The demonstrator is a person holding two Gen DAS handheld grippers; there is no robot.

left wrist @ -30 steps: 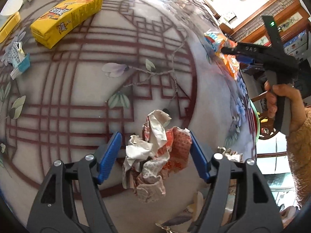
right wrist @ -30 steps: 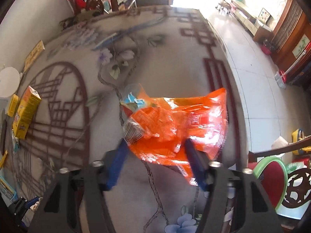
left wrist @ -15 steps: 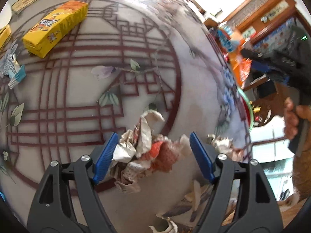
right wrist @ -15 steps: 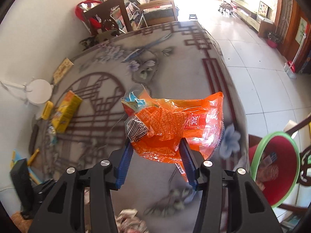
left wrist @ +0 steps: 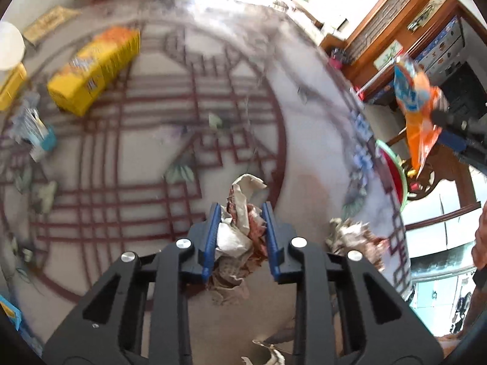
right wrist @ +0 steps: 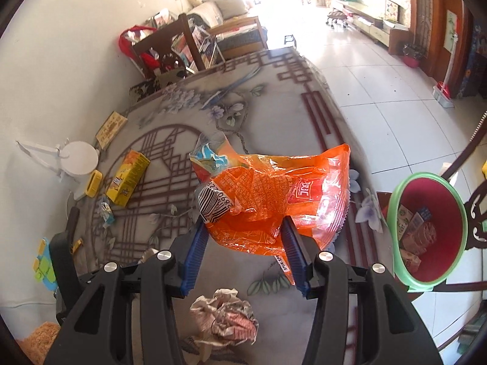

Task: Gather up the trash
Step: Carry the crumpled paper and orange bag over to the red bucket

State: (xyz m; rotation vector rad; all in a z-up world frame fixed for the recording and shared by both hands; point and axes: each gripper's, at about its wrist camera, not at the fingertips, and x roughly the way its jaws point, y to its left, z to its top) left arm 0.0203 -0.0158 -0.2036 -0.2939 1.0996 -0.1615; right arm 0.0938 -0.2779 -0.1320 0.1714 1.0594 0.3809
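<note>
My left gripper is shut on a crumpled paper wad with red print, at the table's near right part. My right gripper is shut on an orange plastic snack wrapper and holds it in the air above the table's right edge; the wrapper also shows in the left wrist view. A green-rimmed red trash bin with several cartons inside stands on the floor right of the table, to the right of the wrapper. A second crumpled paper wad lies on the table below my right gripper.
A yellow box and a small blue-white packet lie at the table's far left. A white round lamp base and a yellow block sit beyond them. Dark wooden chairs stand around the patterned table.
My left gripper has closed on the crumpled paper wad. My right gripper has lifted the orange wrapper up and toward the bin side of the table.
</note>
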